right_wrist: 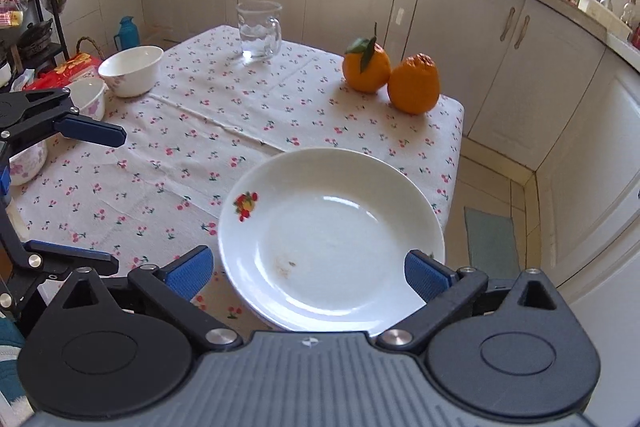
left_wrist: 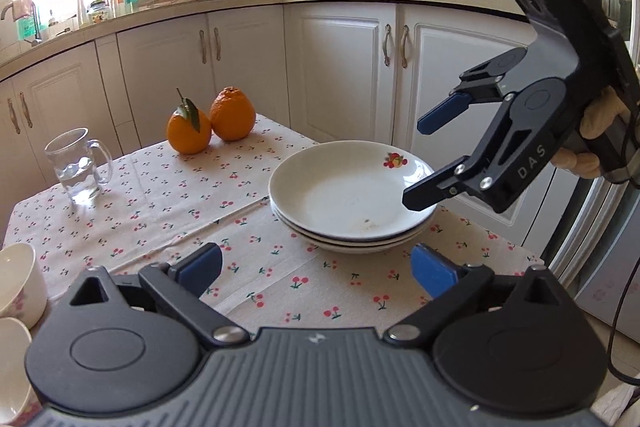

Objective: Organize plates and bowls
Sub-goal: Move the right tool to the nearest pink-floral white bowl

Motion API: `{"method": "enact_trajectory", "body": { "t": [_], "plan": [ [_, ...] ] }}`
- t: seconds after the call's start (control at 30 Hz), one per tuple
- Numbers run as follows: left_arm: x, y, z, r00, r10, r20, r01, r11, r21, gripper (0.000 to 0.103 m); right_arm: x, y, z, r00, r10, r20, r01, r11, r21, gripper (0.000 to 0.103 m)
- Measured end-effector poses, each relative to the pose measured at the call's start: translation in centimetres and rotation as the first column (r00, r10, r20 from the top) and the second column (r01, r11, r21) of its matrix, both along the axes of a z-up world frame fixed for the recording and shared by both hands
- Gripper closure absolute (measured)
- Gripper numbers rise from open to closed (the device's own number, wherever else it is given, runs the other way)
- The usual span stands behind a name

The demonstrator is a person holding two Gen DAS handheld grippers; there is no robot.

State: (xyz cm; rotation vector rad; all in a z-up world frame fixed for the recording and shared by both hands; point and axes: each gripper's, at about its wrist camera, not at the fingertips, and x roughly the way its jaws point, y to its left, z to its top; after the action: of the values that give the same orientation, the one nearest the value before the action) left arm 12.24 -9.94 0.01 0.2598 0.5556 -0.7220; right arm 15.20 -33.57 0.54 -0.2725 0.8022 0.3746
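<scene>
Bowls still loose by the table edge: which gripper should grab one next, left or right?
Left, probably. The left gripper is open and empty right beside the bowls. The right gripper, also open, hangs over the plate stack, farther from them.

We see a stack of three white plates resting level on the cherry-print tablecloth near one table corner; the top plate carries a small fruit motif on its rim and faint brown specks inside. Three white bowls with pink floral print stand upright along the opposite edge.
</scene>
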Motion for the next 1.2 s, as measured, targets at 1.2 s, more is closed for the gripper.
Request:
{"method": "enact_trajectory", "body": {
  "t": [1.2],
  "plan": [
    [-4.9,25.0,-3.9,0.971,0.234,-0.053,-0.22,0.957,0.186,0.003,-4.0,26.9,-0.3,0.949,0.313,0.021,-0.314,0.948,0.051,0.004]
  ]
}}
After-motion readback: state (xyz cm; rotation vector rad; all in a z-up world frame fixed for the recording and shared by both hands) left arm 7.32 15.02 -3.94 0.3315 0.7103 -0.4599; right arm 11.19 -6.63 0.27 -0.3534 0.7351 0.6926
